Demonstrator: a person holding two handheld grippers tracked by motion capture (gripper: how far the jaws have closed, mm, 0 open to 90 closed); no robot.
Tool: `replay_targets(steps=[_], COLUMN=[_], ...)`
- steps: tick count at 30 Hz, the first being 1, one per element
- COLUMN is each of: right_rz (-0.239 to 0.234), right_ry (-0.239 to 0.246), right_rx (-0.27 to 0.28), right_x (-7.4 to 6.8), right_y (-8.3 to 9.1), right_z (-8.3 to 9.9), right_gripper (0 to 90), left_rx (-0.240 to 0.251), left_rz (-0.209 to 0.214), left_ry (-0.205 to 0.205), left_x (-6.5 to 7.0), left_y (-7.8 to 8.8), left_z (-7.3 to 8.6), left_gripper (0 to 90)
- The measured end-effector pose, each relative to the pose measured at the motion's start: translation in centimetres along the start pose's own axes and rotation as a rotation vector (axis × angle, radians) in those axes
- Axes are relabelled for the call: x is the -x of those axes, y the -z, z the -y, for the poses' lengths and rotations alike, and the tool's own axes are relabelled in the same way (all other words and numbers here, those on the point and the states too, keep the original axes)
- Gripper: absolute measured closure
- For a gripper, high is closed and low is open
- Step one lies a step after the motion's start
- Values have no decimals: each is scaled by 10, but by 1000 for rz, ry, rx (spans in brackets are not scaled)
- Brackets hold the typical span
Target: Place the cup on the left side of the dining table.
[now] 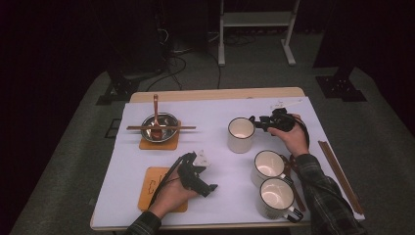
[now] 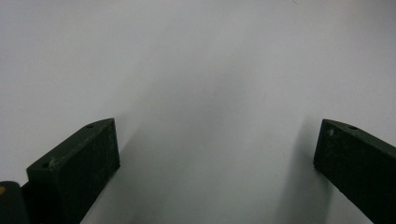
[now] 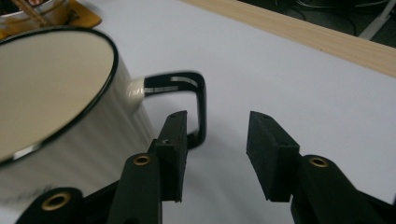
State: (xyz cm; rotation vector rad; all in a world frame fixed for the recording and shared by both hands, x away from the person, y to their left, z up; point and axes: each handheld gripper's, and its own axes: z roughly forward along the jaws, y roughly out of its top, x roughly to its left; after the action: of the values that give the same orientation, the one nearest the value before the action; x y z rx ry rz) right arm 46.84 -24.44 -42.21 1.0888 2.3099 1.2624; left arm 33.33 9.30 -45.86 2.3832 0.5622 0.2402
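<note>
R gripper (image 3: 215,140): jaws spread, nothing pinched; mug handle sits just past the left jaw tip, not between the pads. In high view it's at the far mug's handle side (image 1: 262,122), R hand (image 1: 293,137) behind it.
Far mug (image 1: 241,135): upright on the white sheet, mid-right, handle (image 3: 187,88) pointing toward R gripper. Empty inside, cream w/ dark rim. Blurred in right gripper view.
L gripper (image 2: 217,154): jaws wide apart, nothing betw. them, just bare white sheet below. In high view (image 1: 208,183) it's near the front edge, L hand (image 1: 171,193) partly over the front mat.
Near mugs: two more, front right, one (image 1: 268,166) just behind the other (image 1: 276,197), close together; both upright, empty. They stand right beside the R forearm, betw. it and L gripper.
Bowl (image 1: 159,125): far left, on a brown mat (image 1: 159,143); spoon (image 1: 155,117) in it, chopsticks (image 1: 161,128) laid across the rim.
Front mat (image 1: 151,188): brown, front left, partly under L hand.
Loose chopsticks (image 1: 340,174): along right edge of table, well apart from mugs.
Sheet (image 1: 215,161): white, covers most of the wood table (image 1: 215,93).
Way betw. far mug and bowl: open sheet.
</note>
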Motion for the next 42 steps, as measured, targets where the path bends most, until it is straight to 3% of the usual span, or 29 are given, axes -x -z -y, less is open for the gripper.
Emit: replay_targets(steps=[5,14,26,30,37,42], right_rz=[29,126,224,245,247,247], right_ry=[-2,-35,-109,-107,-88,-87], right_rx=[-11,-52,-115,-140,-113,-112], right_x=[3,15,36,37,37,37], right_y=[14,34,42,41,39,39], right_z=[11,39,65,69,75,75], right_gripper=[468,352,255,232,205,204], left_rx=[0,2,4,3,11,65], left_rz=[0,-1,-1,-1,-9,-1], left_ry=[0,0,3,1,10,39], left_x=[0,0,0,0,-1,-4], left_y=[0,0,0,0,1,5], left_z=[0,0,0,0,-1,-8], left_gripper=[0,0,0,0,0,0])
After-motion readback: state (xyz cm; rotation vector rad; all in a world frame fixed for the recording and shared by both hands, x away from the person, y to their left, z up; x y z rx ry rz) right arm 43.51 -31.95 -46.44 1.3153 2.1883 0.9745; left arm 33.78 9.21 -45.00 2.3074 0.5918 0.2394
